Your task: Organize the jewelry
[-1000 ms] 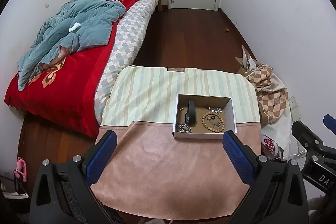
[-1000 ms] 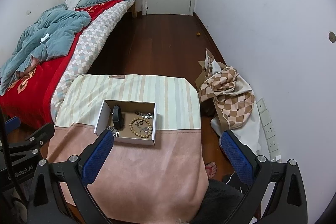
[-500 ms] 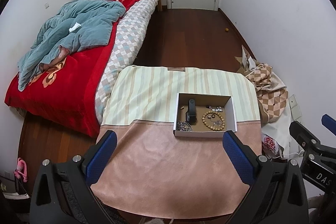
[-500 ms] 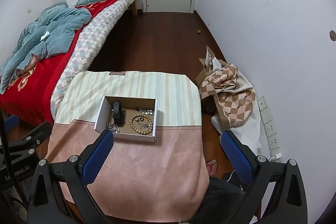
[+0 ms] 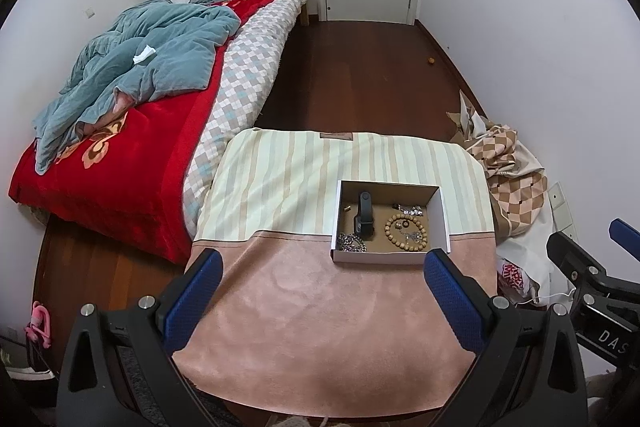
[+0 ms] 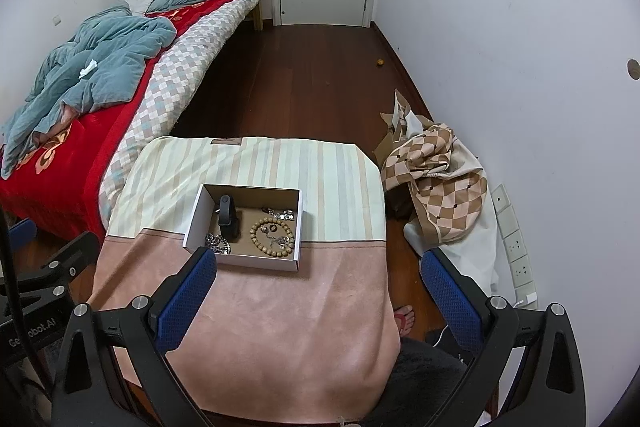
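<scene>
The pink near half of the cloth-covered worktop (image 5: 304, 323) lies bare between both wide-open tools and the shallow white cardboard box (image 5: 380, 257). The box's low walls ring the jewellery, leaving access from above. The striped far half (image 6: 340, 179) is also bare.

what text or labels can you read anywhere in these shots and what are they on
"DAS", cut off by the frame edge: white letters on the right gripper body, seen from the left wrist view.
"Ge...obot.AI", partly hidden by a cable: white letters on the left gripper body, seen from the right wrist view.
Red print on the plastic bag beside the table: too distorted to read.
Nothing readable on the box.
</scene>
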Motion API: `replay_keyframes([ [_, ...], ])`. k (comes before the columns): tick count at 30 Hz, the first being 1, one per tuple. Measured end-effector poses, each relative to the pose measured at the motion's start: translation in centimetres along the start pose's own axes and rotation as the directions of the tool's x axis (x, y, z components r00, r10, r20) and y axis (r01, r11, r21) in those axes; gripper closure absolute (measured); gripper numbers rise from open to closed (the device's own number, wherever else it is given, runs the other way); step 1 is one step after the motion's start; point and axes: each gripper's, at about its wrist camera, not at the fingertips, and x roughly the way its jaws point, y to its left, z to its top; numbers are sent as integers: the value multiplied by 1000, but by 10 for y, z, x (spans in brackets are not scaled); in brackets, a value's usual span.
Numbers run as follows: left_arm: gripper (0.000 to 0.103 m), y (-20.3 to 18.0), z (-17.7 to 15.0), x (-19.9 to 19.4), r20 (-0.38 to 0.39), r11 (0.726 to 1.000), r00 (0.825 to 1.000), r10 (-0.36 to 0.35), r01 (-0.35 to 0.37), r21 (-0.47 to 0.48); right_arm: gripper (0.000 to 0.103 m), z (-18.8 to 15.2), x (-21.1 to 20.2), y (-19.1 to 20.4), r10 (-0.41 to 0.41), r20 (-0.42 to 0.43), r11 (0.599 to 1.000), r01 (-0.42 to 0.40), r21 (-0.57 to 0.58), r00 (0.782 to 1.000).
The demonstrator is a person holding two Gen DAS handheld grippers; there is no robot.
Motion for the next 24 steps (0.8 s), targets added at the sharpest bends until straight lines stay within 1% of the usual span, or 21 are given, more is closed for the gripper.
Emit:
replay_keyframes([
  [24, 0, -3, 1, -5, 6, 1000, 1000, -3, 3, -2, 0, -1, -3, 2, -4, 1, 1000, 4, -3, 1000],
])
